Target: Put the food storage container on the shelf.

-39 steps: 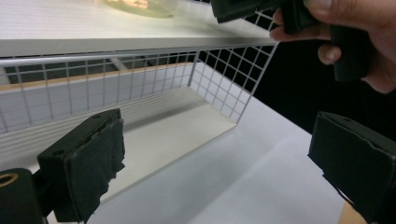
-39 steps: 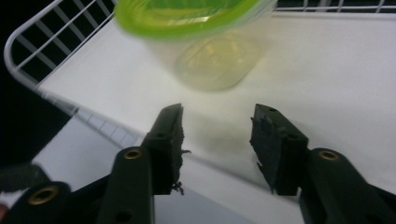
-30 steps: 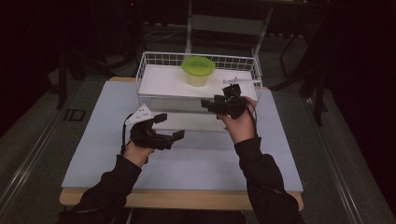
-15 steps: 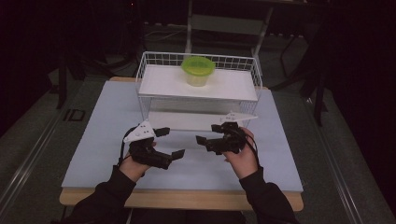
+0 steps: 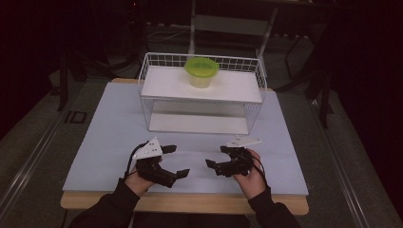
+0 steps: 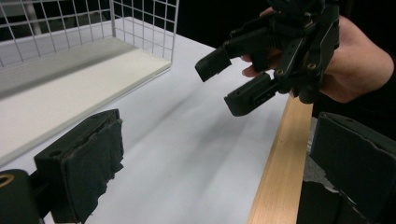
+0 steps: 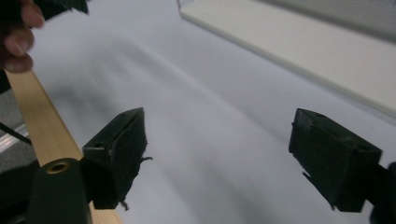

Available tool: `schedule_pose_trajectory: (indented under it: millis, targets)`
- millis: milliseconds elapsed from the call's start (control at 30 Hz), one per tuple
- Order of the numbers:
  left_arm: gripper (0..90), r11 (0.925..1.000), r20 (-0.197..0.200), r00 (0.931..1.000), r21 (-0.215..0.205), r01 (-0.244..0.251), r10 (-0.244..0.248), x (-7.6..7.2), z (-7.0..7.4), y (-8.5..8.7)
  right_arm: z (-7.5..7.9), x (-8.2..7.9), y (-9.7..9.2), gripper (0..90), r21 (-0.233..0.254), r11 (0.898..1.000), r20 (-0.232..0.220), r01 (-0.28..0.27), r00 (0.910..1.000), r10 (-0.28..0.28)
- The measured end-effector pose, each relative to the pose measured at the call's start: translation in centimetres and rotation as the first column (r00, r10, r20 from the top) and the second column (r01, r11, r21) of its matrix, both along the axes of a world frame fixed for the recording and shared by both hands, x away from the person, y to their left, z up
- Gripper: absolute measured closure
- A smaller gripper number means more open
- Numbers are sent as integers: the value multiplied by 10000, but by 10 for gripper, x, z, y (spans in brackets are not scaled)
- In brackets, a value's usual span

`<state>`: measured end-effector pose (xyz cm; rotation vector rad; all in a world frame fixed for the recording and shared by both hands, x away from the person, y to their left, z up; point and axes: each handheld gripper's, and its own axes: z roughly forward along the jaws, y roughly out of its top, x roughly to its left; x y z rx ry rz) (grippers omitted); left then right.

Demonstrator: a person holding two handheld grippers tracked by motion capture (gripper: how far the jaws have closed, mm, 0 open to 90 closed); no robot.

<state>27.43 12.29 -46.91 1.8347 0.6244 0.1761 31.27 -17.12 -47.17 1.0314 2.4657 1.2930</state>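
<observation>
Fingers of left gripper and right gripper stand wide, empty, facing each other above the bench; right fingers just opened.

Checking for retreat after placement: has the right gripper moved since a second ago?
Yes. The right gripper has come back from the wire basket toward the table's near edge, fingers open and empty.

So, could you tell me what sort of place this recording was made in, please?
Probably a lab or studio set up for recording: a dark room, a table with a pale mat, a white wire shelf holding a green bowl, and metal stands behind.
</observation>
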Motion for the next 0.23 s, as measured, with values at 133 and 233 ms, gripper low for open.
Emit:
schedule_pose_trajectory:
  millis: [133, 233]
  targets:
    - [36, 9999, 59, 9999, 8, -112, 112, -1, -1, 3, -3, 0, -5, 184, -81, 9999, -47, 69, 10000, -69]
    - [36, 9999, 162, 9997, 43, -165, 164, -2, -1, 6, 0, 0, -5, 189, 13, 10000, 23, -7, 10000, 7]
